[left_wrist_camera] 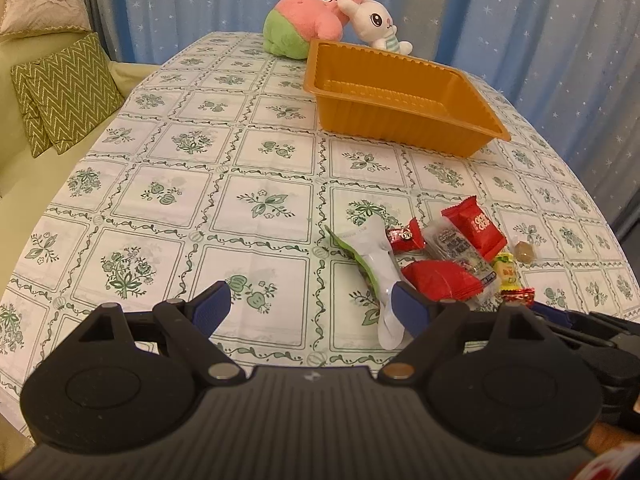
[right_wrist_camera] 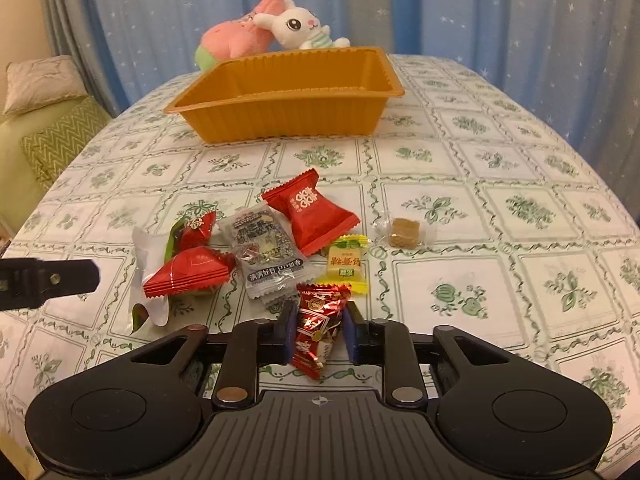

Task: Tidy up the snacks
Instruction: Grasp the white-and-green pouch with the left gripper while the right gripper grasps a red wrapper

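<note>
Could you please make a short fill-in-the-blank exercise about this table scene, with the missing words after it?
1. The tray on the table has the colour ____.
2. The right gripper has its fingers around a shiny ____ candy.
3. The left gripper is ____ and holds nothing.
4. Behind the tray a white plush ____ leans on a pink plush.

Missing words: orange; red; open; rabbit

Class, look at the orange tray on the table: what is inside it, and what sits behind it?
The orange tray shows only its bare ribbed floor in the left wrist view; no snacks inside. Behind it sit a pink and green plush and a white bunny plush. The tray's rim covers their lower parts.
</note>
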Motion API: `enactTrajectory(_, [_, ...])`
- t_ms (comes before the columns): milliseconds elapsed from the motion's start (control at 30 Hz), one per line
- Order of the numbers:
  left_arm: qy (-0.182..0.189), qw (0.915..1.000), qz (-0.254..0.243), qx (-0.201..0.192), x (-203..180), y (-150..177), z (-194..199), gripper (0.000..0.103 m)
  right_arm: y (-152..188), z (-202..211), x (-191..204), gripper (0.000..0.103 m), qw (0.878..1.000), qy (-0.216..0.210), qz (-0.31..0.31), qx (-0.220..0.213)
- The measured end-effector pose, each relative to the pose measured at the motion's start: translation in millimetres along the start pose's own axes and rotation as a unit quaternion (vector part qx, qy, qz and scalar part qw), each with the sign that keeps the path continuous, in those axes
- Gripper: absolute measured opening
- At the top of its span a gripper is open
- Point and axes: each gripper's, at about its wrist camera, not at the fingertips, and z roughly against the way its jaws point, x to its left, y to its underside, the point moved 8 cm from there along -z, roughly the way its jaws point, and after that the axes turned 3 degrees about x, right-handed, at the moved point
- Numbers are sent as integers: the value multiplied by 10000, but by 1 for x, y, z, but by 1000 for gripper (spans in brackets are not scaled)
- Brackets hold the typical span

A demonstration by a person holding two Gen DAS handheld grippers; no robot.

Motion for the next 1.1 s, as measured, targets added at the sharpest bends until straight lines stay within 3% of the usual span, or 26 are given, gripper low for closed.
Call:
enactTrajectory(200, [153, 9999, 56, 22, -8, -8, -18, 84, -3, 10, -14, 23, 9999, 39, -154, -60])
enactTrajectory(667, [231, 9996, -75, 165, -29, -18, -63, 61, -4, 6, -37, 23, 9992, 75, -400, 3])
enactTrajectory(1100, [54, 9987, -422, 264, -26, 1, -48, 53, -4, 3, -37, 23, 9992, 15, -408, 0])
